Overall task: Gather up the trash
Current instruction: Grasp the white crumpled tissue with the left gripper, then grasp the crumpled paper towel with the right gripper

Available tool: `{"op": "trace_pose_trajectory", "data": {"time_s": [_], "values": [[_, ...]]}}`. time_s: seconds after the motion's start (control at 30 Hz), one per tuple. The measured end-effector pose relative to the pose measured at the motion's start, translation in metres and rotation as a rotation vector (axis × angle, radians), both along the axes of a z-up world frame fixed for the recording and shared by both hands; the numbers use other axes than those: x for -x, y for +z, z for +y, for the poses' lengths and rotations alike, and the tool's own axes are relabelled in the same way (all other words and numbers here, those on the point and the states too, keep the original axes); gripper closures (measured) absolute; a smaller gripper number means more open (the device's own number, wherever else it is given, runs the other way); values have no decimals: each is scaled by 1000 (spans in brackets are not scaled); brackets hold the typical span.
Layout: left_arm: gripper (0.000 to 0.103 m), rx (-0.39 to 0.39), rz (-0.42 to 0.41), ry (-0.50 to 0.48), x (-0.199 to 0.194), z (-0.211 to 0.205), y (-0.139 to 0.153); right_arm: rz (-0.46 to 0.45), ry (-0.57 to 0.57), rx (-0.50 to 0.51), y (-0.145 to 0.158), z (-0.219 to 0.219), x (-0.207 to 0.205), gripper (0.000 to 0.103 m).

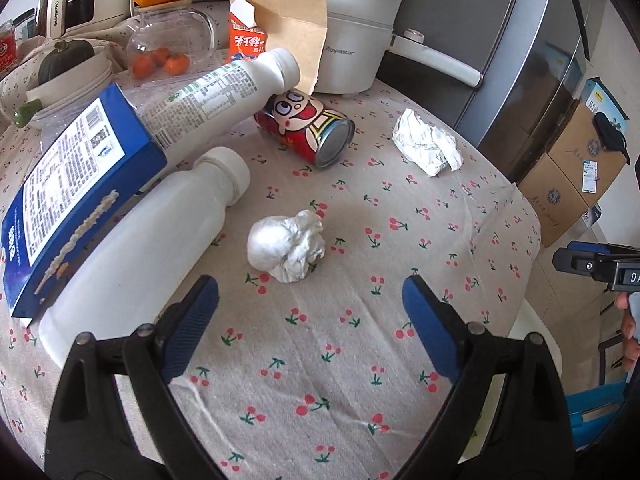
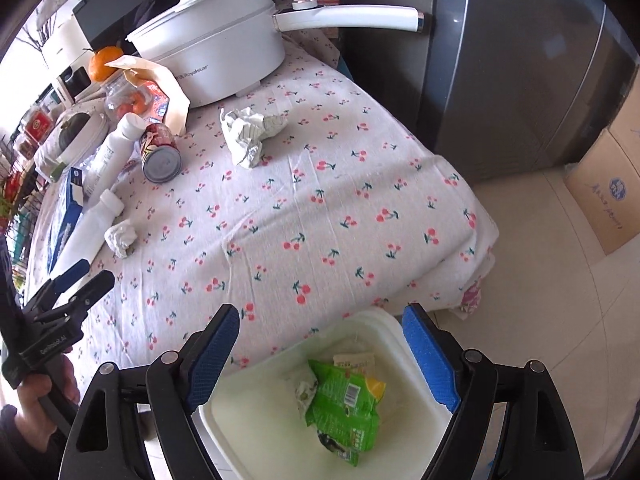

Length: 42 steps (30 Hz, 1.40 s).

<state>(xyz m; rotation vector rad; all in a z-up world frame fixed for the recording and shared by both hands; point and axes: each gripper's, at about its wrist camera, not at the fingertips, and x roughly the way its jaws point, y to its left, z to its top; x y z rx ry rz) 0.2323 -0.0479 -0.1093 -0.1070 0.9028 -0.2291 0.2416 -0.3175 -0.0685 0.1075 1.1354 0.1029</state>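
Observation:
My left gripper (image 1: 310, 292) is open and empty above the cherry-print tablecloth, just short of a white crumpled tissue ball (image 1: 286, 246), which also shows in the right wrist view (image 2: 120, 237). A second crumpled paper (image 1: 426, 146) (image 2: 250, 134) lies farther right. Two white bottles (image 1: 148, 236) (image 1: 216, 96), a red can (image 1: 306, 130) and a blue box (image 1: 76, 196) lie at the left. My right gripper (image 2: 320, 320) is open and empty over a white bin (image 2: 240, 432) holding a green wrapper (image 2: 344, 400) and a tissue.
A white Royalstar pot (image 1: 352, 40) (image 2: 216, 52), a torn brown paper bag (image 1: 288, 24), an orange carton (image 1: 246, 42), a glass jar of tangerines (image 1: 168, 46) and bowls stand at the back. A grey fridge (image 2: 520, 60) and cardboard boxes (image 2: 608, 192) stand to the right.

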Motion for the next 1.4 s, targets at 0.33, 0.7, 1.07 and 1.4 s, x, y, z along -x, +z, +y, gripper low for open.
{"op": "trace_pose_trajectory", "data": {"time_s": [0.33, 0.7, 1.07, 1.4], "values": [[59, -65, -40, -7, -17, 0, -18, -88, 20, -20, -18, 14, -58, 18], [73, -74, -25, -42, -21, 4, -17, -182, 66, -79, -28, 49, -119, 18], [73, -81, -9, -31, -6, 12, -7, -204, 159, -89, -34, 79, -137, 68], [73, -46, -14, -78, 34, 10, 29, -206, 146, -63, 9, 65, -78, 70]]}}
